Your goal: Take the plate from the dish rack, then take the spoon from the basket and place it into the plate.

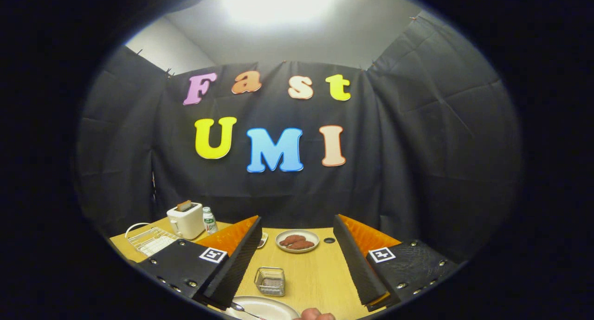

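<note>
Nearest of all, low between the two fingers, lies a pale round ceramic plate [262, 307] on the light wooden table [320, 278]. A slim metal spoon [243, 310] rests on the plate's left part, its bowl close by the inner edge of the left finger. Just to the right of the plate a small part of a person's hand [317, 315] shows.

The gripper [297, 257] hangs above the table with its fingers spread wide apart; nothing sits between the pads and neither finger touches the plate or the spoon.

A little ahead of the plate, still between the fingers, stands one small square wire-mesh basket [270, 281]; whether anything lies in it cannot be told. Beyond it, near the table's far edge, sits a second round plate [297, 240] bearing two brown oblong pieces of food. Just right of that plate is a small dark round hole [329, 240] in the tabletop.

Out past the left finger, at the table's left end, rests one white wire dish rack [149, 240]. Behind it stands a white toaster [185, 220] with a slice poking from its slot, and beside the toaster a small white bottle with a green label [209, 220].
</note>
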Motion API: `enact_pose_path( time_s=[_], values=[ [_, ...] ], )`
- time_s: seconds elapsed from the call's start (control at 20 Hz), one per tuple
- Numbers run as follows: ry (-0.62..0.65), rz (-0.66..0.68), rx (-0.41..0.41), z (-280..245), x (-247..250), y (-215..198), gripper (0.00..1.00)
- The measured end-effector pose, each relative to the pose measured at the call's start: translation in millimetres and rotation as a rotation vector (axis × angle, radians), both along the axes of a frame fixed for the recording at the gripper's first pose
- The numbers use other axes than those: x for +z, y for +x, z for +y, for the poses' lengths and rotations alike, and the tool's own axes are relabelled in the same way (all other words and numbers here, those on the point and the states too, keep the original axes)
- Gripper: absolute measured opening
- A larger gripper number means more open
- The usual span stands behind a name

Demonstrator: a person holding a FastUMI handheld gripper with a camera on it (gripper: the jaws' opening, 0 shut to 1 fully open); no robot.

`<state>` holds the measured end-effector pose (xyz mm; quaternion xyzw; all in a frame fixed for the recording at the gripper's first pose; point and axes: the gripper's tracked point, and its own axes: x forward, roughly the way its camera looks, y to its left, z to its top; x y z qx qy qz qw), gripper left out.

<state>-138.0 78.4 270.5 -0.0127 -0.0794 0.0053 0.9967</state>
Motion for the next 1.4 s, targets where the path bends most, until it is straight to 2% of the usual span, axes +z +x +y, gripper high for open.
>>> enact_pose_path(
  time_s=[0.1,0.3,0.5,0.75,0.95,1.05,1.2,1.3,1.4],
  values=[
    [0.015,-0.053,-0.009,-23.5,0.2,2.8,0.95],
    [0.032,-0.055,-0.008,-60.1,-40.8,23.4,0.96],
    [0.034,-0.029,0.018,-69.8,-83.2,50.8,0.96],
    [0.022,-0.037,0.011,-80.3,-129.5,87.4,0.96],
    [-0.008,0.008,0.030,-79.5,-193.4,123.1,0.96],
    [0.022,0.046,0.040,-78.8,-222.0,136.0,0.96],
    [0.055,0.094,0.045,-79.7,-254.5,142.7,0.96],
    [0.049,0.173,0.042,-79.1,-275.5,136.7,0.96],
    [0.037,0.165,0.033,-80.1,-272.8,125.7,0.96]
  ],
)
